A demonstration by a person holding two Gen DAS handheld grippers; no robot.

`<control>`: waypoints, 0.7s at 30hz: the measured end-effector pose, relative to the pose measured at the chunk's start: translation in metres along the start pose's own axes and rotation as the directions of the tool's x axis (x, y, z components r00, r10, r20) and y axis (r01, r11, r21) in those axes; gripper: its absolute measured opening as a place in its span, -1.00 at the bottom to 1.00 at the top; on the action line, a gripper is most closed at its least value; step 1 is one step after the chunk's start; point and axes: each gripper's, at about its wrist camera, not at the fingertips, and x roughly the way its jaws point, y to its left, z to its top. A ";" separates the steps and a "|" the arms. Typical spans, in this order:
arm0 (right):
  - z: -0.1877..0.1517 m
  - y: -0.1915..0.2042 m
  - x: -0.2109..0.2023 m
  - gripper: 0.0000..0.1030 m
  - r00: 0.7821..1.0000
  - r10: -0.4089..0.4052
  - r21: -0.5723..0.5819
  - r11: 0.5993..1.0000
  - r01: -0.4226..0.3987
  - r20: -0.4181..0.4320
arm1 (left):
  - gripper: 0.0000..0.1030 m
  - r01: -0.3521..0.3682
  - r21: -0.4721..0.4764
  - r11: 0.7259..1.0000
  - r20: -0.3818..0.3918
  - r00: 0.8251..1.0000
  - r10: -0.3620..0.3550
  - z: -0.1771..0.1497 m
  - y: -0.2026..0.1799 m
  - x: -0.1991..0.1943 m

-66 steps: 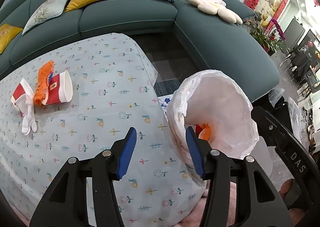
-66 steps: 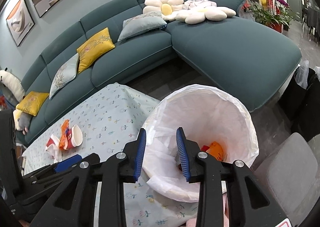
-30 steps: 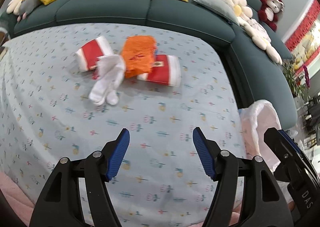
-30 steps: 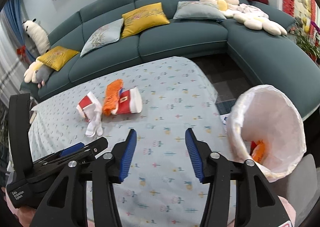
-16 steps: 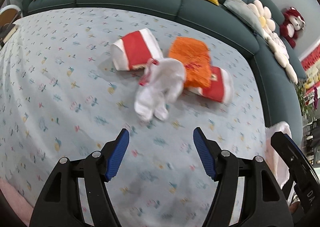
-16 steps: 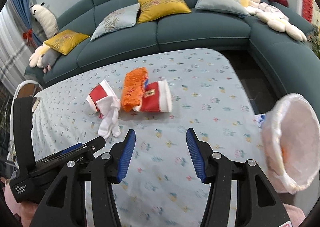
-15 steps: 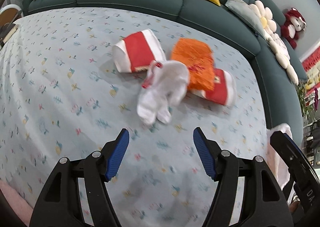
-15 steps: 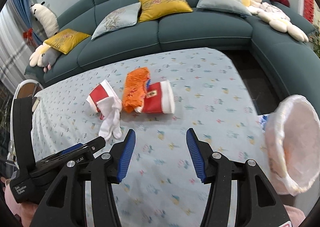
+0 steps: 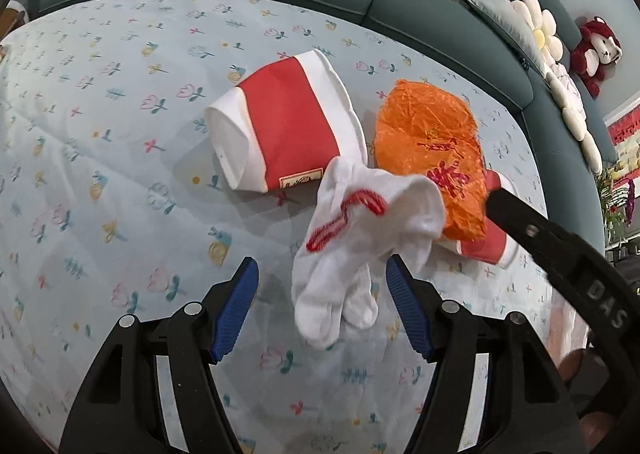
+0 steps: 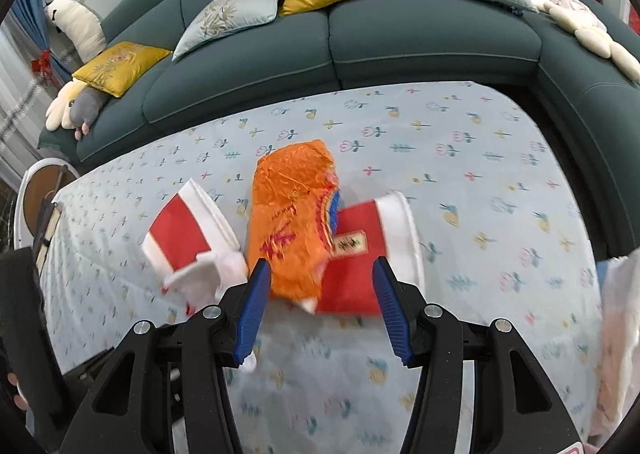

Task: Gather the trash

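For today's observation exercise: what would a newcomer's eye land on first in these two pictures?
Probably the bright litter heaped mid-table on the floral tablecloth: a crumpled orange wrapper lying over a tipped red-and-white paper cup, a second cup on its side at its left, and a white sock draped in front. Both open hand-held grippers, left and right, hover over the heap, holding nothing.

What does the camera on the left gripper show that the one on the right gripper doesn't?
Only the left view shows the whole white sock, lying between the open left gripper, and the right gripper's black body reaching in. Only the right view shows the panda toy and the white bag's edge. Both show the two red-and-white cups, the orange wrapper and the floral tablecloth.
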 end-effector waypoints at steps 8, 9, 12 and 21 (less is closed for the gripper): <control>-0.007 0.014 0.030 -0.47 0.998 0.018 -0.062 0.998 -0.022 -0.054 | -0.14 0.002 0.037 0.999 -0.015 1.000 -0.001 -0.002 -0.005 0.010; -0.008 0.015 0.031 -0.50 0.998 0.022 -0.062 0.998 -0.025 -0.058 | -0.26 0.009 0.043 0.999 -0.018 1.000 -0.008 -0.003 -0.006 0.010; -0.015 0.012 0.027 -0.58 0.997 0.039 -0.052 0.998 -0.043 -0.059 | -0.65 0.049 0.039 0.998 -0.045 0.998 -0.048 -0.009 -0.008 0.011; -0.054 -0.009 -0.006 -0.61 0.996 0.062 -0.011 0.998 -0.062 -0.063 | -0.81 0.087 0.059 0.994 -0.070 0.994 -0.083 -0.049 -0.025 -0.002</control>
